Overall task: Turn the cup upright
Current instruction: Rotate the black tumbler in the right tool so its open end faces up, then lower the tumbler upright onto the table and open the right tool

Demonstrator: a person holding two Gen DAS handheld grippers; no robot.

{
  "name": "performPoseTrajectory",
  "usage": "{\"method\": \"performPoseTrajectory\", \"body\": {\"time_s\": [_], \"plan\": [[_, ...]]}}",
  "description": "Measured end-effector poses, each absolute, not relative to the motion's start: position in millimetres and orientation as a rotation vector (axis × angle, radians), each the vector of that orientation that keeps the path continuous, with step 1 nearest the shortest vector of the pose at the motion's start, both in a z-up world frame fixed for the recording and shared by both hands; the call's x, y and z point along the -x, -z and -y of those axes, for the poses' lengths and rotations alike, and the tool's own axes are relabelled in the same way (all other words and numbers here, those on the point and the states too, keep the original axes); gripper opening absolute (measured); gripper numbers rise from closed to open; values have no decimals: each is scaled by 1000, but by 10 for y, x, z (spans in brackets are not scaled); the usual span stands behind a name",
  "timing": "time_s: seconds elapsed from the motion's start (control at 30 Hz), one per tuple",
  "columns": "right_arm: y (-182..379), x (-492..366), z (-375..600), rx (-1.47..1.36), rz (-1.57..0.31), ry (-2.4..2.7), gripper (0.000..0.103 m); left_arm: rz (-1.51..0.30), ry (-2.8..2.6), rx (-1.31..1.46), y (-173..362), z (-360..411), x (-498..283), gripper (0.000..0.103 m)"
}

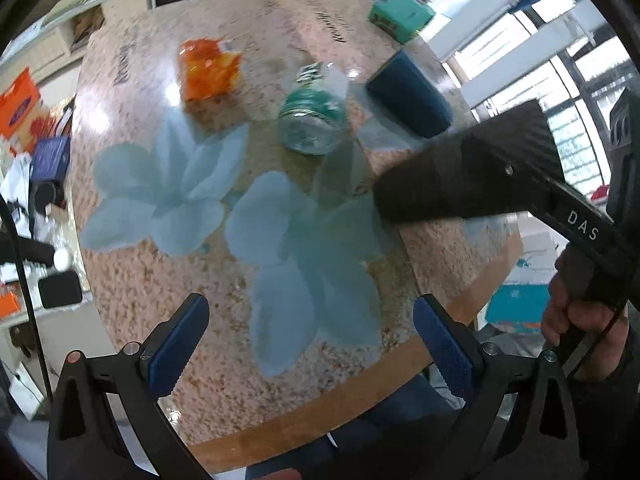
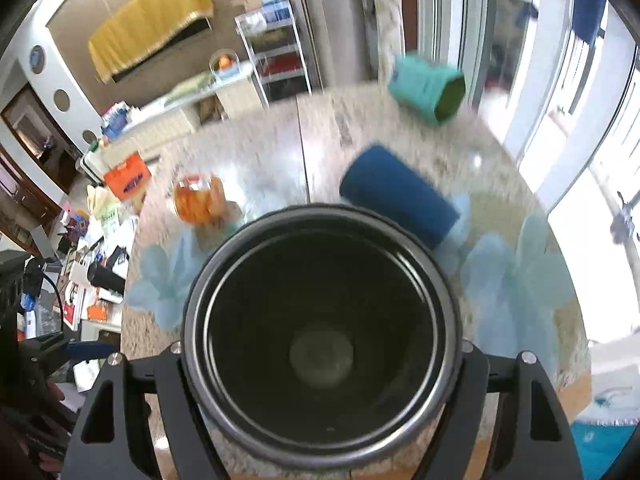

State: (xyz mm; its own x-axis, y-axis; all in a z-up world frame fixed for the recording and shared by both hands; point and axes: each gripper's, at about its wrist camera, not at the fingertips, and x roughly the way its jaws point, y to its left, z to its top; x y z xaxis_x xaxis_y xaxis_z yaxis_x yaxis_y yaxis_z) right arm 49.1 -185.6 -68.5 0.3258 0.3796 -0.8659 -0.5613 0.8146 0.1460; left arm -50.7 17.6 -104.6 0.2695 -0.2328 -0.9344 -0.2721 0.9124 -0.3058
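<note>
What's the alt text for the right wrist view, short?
A black cup fills the frame, clamped in the right gripper, its open mouth facing the camera. Behind it on the round floral table lie a dark blue cup, a teal cup and an orange packet.

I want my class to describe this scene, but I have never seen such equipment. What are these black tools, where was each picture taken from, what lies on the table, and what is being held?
A person holds a hand tool with a two-finger claw in each hand; no robot arm is involved. Each tool has a wide-angle camera looking along its fingers.

The left camera shows the left claw open and empty above the table, with the other tool crossing at right.

The right camera shows the right claw gripping a black cup; we look straight into its open mouth.

On the round flowered table lie a dark blue cup on its side, a plastic bottle, an orange packet and a teal pack. The pictures are blurred.
</note>
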Motion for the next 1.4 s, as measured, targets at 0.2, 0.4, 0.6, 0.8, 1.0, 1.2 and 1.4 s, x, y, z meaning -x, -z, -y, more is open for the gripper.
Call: {"method": "performPoseTrajectory", "body": {"time_s": [0.2,0.4,0.6,0.8,1.0,1.2,1.4], "plan": [[904,-595,1647,209,-985,-661,76,-1309,-25,390,964,-38,407,103],[947,-526,1518,260,-926,-679,76,-1303,-52,396,968,-65,373,103],[944,-555,1422,267,-870,-691,76,-1312,-85,426,1027,-144,367,103],[942,-575,1305,305,-859,-709,77,-1297,-77,430,1002,-167,380,103],[957,-447,1206,376,-823,-731,77,-1306,-96,406,1039,-198,392,103],[959,-519,1229,345,-857,-731,89,-1306,-97,388,1030,-214,393,103],[938,-512,1242,322,-881,-761,100,-1302,-87,371,1007,-200,380,103]]}}
